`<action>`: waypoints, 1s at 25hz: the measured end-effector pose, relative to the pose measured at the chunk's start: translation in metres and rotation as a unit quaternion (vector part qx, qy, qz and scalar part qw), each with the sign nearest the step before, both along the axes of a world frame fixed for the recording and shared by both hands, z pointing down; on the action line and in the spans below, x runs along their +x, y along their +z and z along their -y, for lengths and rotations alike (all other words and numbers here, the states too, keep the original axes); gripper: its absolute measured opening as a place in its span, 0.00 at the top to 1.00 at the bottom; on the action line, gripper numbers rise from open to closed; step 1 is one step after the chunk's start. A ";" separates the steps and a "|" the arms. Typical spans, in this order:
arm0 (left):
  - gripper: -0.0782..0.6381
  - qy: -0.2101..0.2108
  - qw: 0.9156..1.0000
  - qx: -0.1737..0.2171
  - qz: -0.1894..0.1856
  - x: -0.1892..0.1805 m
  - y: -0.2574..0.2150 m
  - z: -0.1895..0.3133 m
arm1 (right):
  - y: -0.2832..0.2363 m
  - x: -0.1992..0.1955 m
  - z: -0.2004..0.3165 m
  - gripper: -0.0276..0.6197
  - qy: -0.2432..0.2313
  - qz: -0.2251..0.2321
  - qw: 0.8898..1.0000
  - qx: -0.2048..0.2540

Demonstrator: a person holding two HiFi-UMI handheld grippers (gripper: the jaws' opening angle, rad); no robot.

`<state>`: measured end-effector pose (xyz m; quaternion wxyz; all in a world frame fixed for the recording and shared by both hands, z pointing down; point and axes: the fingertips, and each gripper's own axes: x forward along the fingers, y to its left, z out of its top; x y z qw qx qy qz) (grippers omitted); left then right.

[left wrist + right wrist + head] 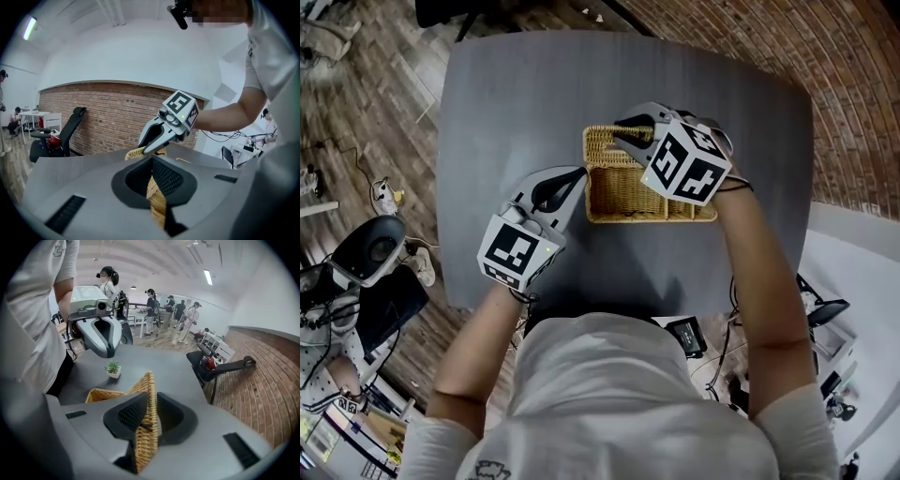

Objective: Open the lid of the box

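While my left tool is clenched on a side wall of the wicker box, my right tool is clenched on the lid. The lid stands up on its edge between the pads, lifted off the top of the box. The box sits in the middle of the grey tabletop, so I think the opening is well on its way.

To do this step well, I should press the box down with the left tool so it does not slide or tip. With the right tool I should swing the lid up and back in a slow curve, not tug it straight at me. I cannot tell if the lid is tied to the box along one side, so a hard pull could drag the whole box along. Wicker bends, so a gentle squeeze is enough.

Inside the box I see only the woven bottom and walls. My right tool hides part of it, so I cannot be sure it is empty.

Past the box, a little white pot stands on the tabletop with a small green plant in it. Far behind are a black chair and a brick wall.
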<state>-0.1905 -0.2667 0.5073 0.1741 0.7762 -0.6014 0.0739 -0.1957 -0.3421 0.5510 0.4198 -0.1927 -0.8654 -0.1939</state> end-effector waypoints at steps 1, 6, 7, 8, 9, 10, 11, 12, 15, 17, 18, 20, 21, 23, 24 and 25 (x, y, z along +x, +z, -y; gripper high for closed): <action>0.88 0.000 1.000 0.000 0.000 0.000 0.001 0.000 | 0.000 -0.001 0.000 0.85 0.001 0.001 1.000 -0.001; 0.88 0.000 1.000 -0.003 0.001 0.004 0.001 -0.001 | -0.001 0.002 0.006 0.84 0.015 0.008 1.000 -0.005; 0.88 0.000 1.000 -0.003 0.002 0.005 0.000 -0.001 | -0.002 0.002 0.009 0.84 0.020 0.010 1.000 -0.001; 0.88 0.000 1.000 -0.003 0.003 0.005 -0.001 -0.002 | -0.003 0.003 0.012 0.84 0.024 0.011 1.000 0.005; 0.88 0.000 1.000 -0.002 0.004 0.005 -0.002 -0.003 | -0.004 0.004 0.014 0.83 0.029 0.013 0.999 0.010; 0.88 -0.001 1.000 -0.001 0.005 0.005 -0.003 -0.004 | -0.006 0.004 0.016 0.82 0.034 0.015 0.999 0.013; 0.88 -0.002 1.000 0.000 0.006 0.006 -0.005 -0.006 | -0.008 0.005 0.017 0.82 0.038 0.019 0.999 0.015; 0.88 -0.003 1.000 0.001 0.006 0.007 -0.006 -0.008 | -0.011 0.006 0.017 0.81 0.043 0.023 0.999 0.016; 0.88 -0.003 1.000 0.001 0.007 0.012 -0.011 -0.014 | -0.022 0.013 0.014 0.78 0.054 0.035 0.998 0.018; 0.88 -0.003 1.000 0.005 0.010 0.015 -0.015 -0.016 | -0.029 0.018 0.013 0.77 0.062 0.043 0.997 0.017; 0.88 -0.003 1.000 0.007 0.012 0.016 -0.017 -0.018 | -0.033 0.021 0.011 0.77 0.067 0.048 0.996 0.015; 0.88 -0.004 1.000 0.011 0.016 0.019 -0.021 -0.021 | -0.039 0.027 0.007 0.76 0.076 0.058 0.995 0.014; 0.88 -0.004 1.000 0.013 0.017 0.020 -0.024 -0.024 | -0.043 0.031 0.004 0.76 0.079 0.064 0.995 0.014; 0.88 -0.005 1.000 0.015 0.019 0.024 -0.029 -0.028 | -0.049 0.038 -0.004 0.76 0.086 0.079 0.993 0.016; 0.88 -0.005 1.000 0.016 0.020 0.026 -0.031 -0.030 | -0.052 0.043 -0.008 0.76 0.090 0.088 0.992 0.016; 0.88 -0.006 1.000 0.018 0.021 0.028 -0.033 -0.032 | -0.055 0.047 -0.013 0.76 0.094 0.095 0.991 0.016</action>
